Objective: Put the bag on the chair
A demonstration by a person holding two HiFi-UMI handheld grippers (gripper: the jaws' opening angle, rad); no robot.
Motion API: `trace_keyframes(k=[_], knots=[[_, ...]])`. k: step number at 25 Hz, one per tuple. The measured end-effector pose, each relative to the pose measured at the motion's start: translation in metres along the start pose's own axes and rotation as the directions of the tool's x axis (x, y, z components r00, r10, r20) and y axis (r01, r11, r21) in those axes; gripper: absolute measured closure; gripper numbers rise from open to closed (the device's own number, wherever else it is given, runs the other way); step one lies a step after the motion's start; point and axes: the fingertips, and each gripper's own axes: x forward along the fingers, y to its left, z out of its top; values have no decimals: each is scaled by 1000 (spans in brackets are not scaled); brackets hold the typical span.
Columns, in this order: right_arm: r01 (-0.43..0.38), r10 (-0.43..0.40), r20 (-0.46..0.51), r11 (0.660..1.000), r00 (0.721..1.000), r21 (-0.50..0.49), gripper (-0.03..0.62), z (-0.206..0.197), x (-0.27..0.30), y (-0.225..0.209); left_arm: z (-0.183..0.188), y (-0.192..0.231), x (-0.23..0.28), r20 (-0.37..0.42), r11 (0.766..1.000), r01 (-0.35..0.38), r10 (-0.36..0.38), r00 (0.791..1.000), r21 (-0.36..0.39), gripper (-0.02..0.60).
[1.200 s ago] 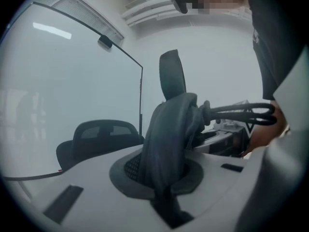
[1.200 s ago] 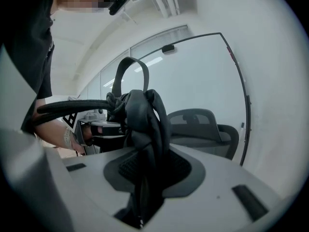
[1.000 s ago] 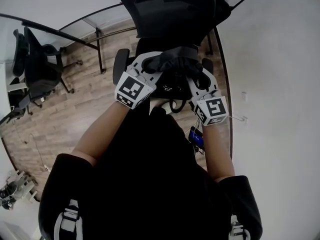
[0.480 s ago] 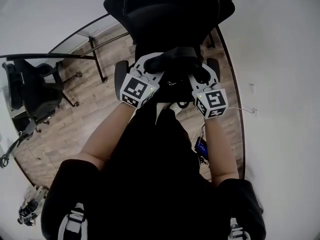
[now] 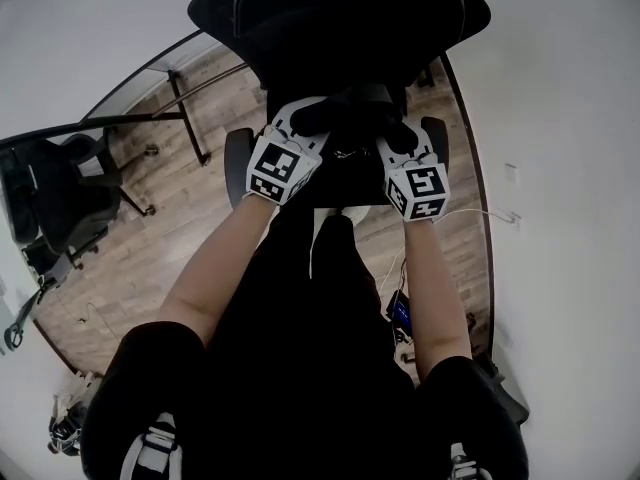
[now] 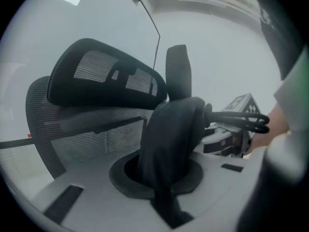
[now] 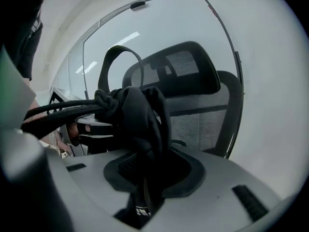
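While clamping the bag (image 5: pixel 348 114), left gripper (image 5: pixel 298 123) and right gripper (image 5: pixel 398 140) slant downward.

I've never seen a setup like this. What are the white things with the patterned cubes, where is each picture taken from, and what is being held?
There is no robot. A person holds two tools, the left hand-held gripper and the right hand-held gripper; the marker cubes are part of them. The head view looks down from the person's head, past their arms. The two gripper views come from cameras riding on each tool, looking along its jaws. Both tools are clamped on bunched fabric of one black bag, held in front of a mesh office chair. Whether the bag rests on the seat I cannot tell.
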Motion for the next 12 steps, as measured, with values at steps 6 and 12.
trace_keyframes(k=[6, 12], knots=[[-3, 3, -66, 1000, 998, 4, 496, -26, 35, -18, -32, 24, 28, -52, 1000, -6, 5, 999, -10, 543], [-4, 6, -124, 1000, 992, 15, 496, -54, 66, -31, -66, 41, 46, -121, 1000, -18, 16, 993, -19, 543]])
